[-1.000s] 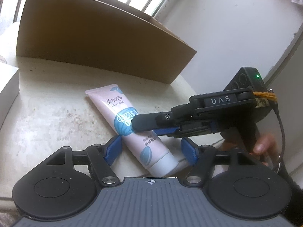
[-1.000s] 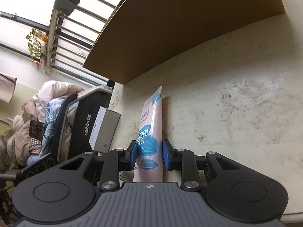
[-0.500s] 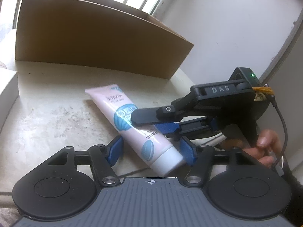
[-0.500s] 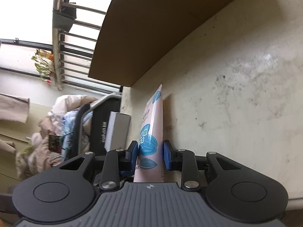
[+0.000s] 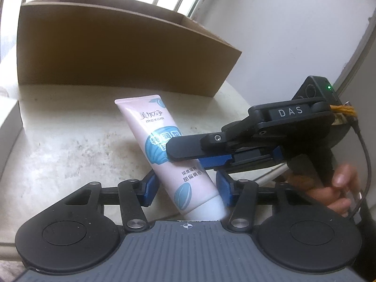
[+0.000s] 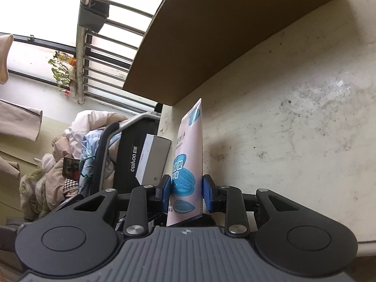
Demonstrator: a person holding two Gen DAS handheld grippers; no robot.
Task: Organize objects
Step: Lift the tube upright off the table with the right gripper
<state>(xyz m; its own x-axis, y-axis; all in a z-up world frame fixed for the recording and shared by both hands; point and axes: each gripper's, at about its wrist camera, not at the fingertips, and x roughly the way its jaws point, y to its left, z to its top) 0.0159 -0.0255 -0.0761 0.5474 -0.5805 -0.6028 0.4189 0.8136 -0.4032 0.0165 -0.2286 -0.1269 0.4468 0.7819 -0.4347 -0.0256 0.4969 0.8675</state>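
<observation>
The tube point(image 5: 164, 150) has lifted at its crimped end since a second ago and now tilts above the bench point(image 5: 70, 145), near the box point(image 5: 117, 54). The right gripper point(image 6: 186, 191) still clamps its middle. The left gripper point(image 5: 185, 188) is closing its jaws around the cap end, not yet pressing: likely a handover.

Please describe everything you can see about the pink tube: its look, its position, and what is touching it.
The pink tube looks like soft plastic, pale pink with blue leaf drawings, the word "maxam" and Chinese text, a flat crimped end and a white cap. It is tilted, crimped end up, above the stained table, near the cardboard box. The right hand-held gripper is shut on its middle, blue pads on both faces. The left hand-held gripper is closing around the cap end; its pads do not press yet.
</observation>
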